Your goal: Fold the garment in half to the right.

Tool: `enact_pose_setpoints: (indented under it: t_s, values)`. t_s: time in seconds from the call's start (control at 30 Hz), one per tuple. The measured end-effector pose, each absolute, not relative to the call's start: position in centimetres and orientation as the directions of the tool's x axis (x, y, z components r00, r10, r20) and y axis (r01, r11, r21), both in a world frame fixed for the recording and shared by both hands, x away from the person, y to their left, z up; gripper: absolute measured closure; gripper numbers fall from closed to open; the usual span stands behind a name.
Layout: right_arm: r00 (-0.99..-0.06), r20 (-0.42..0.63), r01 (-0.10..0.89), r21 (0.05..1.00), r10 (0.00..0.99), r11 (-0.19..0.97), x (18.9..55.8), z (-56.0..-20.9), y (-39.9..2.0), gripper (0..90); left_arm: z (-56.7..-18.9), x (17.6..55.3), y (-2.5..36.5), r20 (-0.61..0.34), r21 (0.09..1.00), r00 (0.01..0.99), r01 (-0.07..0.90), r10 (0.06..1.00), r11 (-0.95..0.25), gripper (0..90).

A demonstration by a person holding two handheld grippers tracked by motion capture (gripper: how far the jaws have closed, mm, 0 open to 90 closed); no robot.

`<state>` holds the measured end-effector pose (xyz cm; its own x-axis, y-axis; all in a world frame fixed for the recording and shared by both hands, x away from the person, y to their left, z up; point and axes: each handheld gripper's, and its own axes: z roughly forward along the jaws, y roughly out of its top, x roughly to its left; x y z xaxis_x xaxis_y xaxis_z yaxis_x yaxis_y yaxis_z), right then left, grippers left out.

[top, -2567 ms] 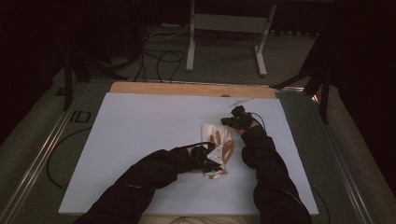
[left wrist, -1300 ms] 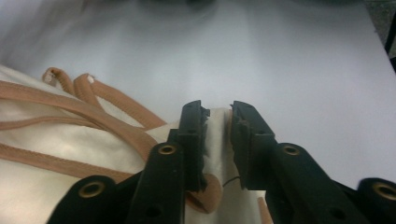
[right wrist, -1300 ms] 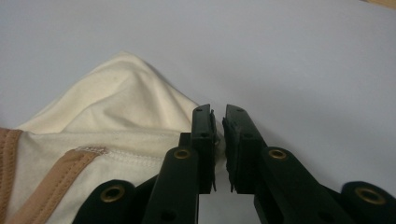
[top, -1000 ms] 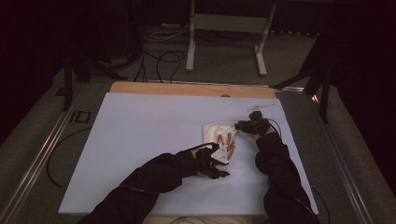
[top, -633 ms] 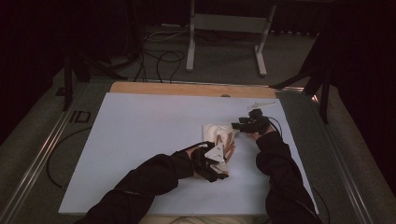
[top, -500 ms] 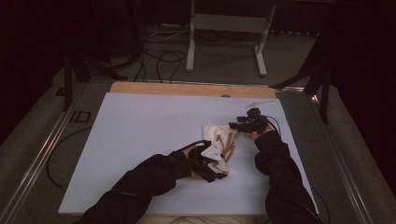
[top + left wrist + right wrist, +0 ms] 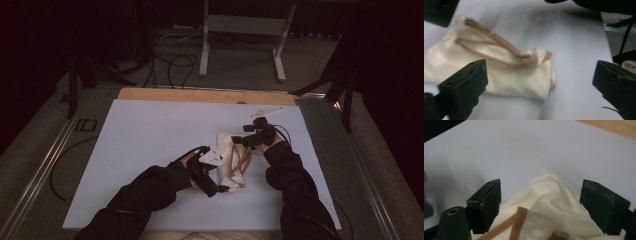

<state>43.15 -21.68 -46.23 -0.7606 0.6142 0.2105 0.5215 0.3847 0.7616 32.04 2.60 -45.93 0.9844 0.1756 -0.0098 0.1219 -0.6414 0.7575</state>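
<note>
A cream cloth bag (image 7: 231, 159) with brown straps (image 7: 491, 47) lies bunched on the white mat (image 7: 150, 140). My left gripper (image 7: 216, 176) hangs at its near left side. In the left gripper view its jaws (image 7: 540, 85) stand wide apart with the bag (image 7: 506, 72) ahead of them, touching neither pad. My right gripper (image 7: 245, 140) is at the bag's far right corner. Its jaws (image 7: 544, 203) are also spread, with a peak of the cloth (image 7: 549, 195) loose between them. Both pairs of jaws have just been opening.
A wooden strip (image 7: 200, 95) borders the mat's far edge, and a small white object (image 7: 267, 111) lies near its far right corner. Metal stand legs (image 7: 240, 45) and cables (image 7: 170, 60) sit on the floor beyond. A rail (image 7: 50, 155) runs along the left.
Both grippers have let go of the bag and drawn a little away from it, the left toward me, the right to the far right. The bag has settled on the mat.
</note>
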Motion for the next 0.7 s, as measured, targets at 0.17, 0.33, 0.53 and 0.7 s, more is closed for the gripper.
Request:
enact_pose_setpoints:
  t_s: [0.17, 0.33, 0.53, 0.7]
  values:
    - [-0.774, 0.200, 0.512, 0.756, 0.601, 0.408, 42.8, -46.2, -20.7, 17.8, -46.0, 32.0, 4.4, -0.012, 0.755, 0.981, 0.137, 0.196, -0.641, 0.2]
    - [-0.789, 0.207, 0.506, 0.754, 0.579, 0.420, 42.6, -45.9, -19.8, 17.5, -46.4, 31.8, 7.1, -0.029, 0.765, 0.970, 0.177, 0.242, -0.619, 0.2]
    - [-0.808, 0.203, 0.492, 0.749, 0.553, 0.443, 42.4, -45.6, -19.1, 17.6, -47.0, 31.1, 9.8, -0.041, 0.766, 0.954, 0.221, 0.297, -0.603, 0.2]
    - [-0.817, 0.183, 0.481, 0.740, 0.547, 0.470, 42.3, -45.4, -18.4, 43.3, -48.6, 29.9, 13.1, -0.079, 0.770, 0.930, 0.285, 0.359, -0.571, 0.2]
